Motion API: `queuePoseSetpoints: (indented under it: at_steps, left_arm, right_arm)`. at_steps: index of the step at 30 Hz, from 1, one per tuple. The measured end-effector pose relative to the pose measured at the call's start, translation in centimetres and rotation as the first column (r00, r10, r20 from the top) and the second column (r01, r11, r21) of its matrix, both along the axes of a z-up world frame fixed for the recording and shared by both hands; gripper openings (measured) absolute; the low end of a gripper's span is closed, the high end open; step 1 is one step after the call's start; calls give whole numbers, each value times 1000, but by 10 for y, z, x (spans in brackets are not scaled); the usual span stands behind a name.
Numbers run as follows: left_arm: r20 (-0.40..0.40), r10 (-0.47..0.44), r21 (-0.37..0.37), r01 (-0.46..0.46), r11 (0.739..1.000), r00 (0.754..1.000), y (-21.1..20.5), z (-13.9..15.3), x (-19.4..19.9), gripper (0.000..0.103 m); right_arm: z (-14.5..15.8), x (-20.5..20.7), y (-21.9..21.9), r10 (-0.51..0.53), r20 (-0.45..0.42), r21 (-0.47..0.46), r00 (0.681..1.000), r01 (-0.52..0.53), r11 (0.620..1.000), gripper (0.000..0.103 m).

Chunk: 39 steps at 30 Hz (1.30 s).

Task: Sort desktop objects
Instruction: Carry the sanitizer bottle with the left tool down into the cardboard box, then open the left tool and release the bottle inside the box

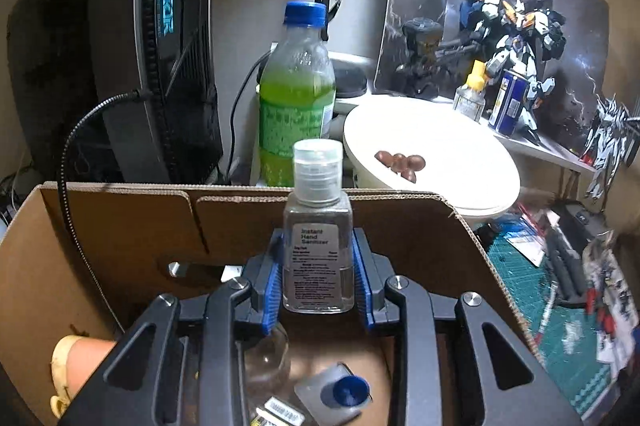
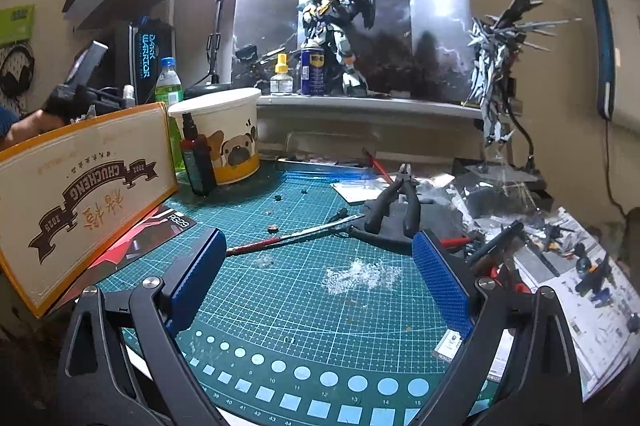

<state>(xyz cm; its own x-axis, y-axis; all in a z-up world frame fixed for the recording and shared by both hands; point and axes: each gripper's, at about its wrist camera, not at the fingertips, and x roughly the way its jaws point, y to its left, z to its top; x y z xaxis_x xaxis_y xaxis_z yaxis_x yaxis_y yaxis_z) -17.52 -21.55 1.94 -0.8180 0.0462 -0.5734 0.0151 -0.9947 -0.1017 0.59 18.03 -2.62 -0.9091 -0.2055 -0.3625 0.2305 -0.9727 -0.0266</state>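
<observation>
Left gripper (image 1: 319, 272): clamped on clear upright hand-sanitizer bottle (image 1: 318, 246), above open brown cardboard box (image 1: 120, 226).
Right gripper (image 2: 318, 280): jaws apart, empty, over green cutting mat (image 2: 304, 290).

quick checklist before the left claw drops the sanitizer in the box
1. Grip: left claw pads press both sides of the hand sanitizer bottle: ok.
2. Bottle upright, cap on: ok.
3. Bottle above the open cardboard box: ok.
4. Landing spot: a clear bottle and a blue-capped item lie directly beneath: not ok.
5. Height above the box floor: cannot tell.
6. Right claw open, holding nothing, over the cutting mat: ok.
</observation>
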Motion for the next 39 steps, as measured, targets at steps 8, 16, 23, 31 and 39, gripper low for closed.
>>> queuePoseSetpoints:
  at_steps: [8,16,23,31,39]
  left_arm:
    - [7,-92,14,92,996,996,11,-10,3,31]
    - [32,-90,-42,91,995,995,14,-8,3,31]
    - [36,-55,-61,57,997,998,16,7,7,34]
    - [2,-21,-47,21,999,1000,25,42,30,60]
    - [-119,68,1,-68,998,991,34,127,73,98]
  right_arm:
    - [-2,-10,-6,5,7,18,1000,-5,1000,94]
    - [-5,-13,-15,30,10,23,1000,-30,999,94]
    - [-6,-13,-15,39,15,-2,999,-39,999,94]
    - [3,-6,-11,38,-8,-13,999,-38,999,94]
    - [16,3,-11,56,-39,-21,998,-57,998,94]
